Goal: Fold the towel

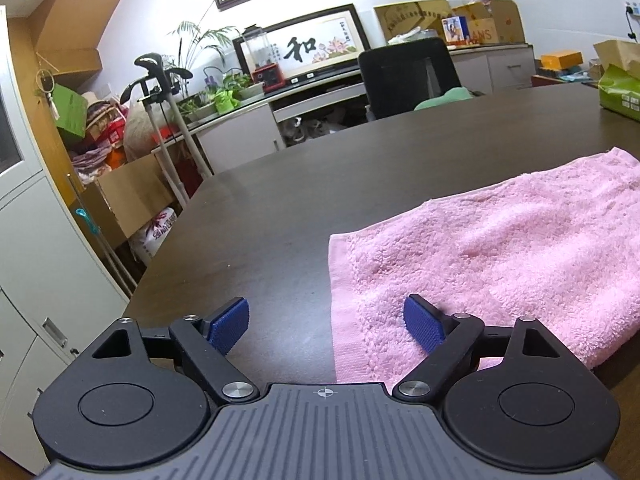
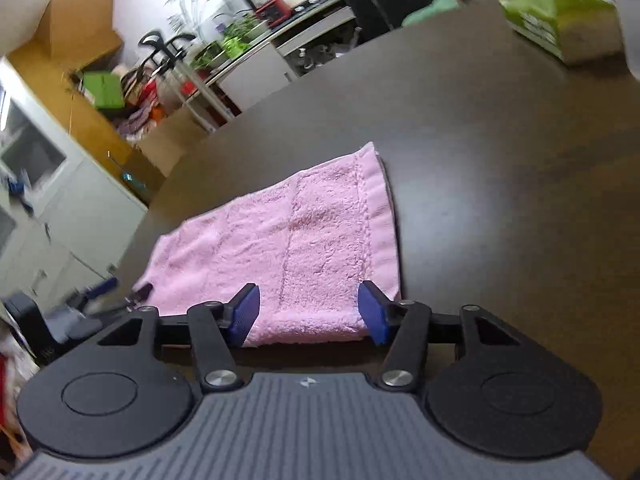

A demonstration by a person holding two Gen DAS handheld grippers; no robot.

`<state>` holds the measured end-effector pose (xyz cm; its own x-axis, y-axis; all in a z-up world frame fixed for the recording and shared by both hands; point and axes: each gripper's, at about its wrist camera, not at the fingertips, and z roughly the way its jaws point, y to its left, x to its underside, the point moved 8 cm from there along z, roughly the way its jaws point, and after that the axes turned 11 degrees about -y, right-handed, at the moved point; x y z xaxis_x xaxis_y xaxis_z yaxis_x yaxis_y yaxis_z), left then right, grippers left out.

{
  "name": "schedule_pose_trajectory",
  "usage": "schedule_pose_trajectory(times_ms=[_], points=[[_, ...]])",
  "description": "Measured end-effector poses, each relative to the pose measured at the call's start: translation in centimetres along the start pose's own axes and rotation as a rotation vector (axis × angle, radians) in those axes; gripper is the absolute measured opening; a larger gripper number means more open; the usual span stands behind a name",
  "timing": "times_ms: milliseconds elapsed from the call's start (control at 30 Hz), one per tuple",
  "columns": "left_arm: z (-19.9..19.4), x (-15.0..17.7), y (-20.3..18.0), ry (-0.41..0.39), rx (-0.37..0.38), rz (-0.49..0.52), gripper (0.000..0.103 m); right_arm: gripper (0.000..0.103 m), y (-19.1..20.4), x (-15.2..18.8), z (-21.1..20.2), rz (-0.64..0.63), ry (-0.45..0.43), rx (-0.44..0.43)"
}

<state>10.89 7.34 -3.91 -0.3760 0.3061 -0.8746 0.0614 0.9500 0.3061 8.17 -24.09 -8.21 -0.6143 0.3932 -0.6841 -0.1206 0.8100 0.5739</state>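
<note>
Towel [image 1: 500, 256] flat on dark table [image 1: 320, 184], seemingly cluttered office; both tongs spread.

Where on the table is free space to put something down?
Bare table lies left of the pink towel, and beyond it up to the black chair. The far right corner is crowded by a green package.

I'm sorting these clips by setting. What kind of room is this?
Probably an office or study, partly used for storage: a large dark desk with a black office chair behind it, framed calligraphy on a low cabinet, and cardboard boxes stacked about.
</note>
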Motion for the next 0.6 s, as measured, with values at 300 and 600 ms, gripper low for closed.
schedule_pose_trajectory(times_ms=[300, 600], points=[[-0.5, -0.1, 0.3, 0.005, -0.004, -0.010, 0.091, 0.063, -2.1, -0.3, -0.6, -0.104, -0.015, 0.121], [-0.6, -0.1, 1.2, 0.015, -0.025, -0.030, 0.093, 0.060, -2.6, -1.9, 2.4, -0.076, 0.013, 0.089]])
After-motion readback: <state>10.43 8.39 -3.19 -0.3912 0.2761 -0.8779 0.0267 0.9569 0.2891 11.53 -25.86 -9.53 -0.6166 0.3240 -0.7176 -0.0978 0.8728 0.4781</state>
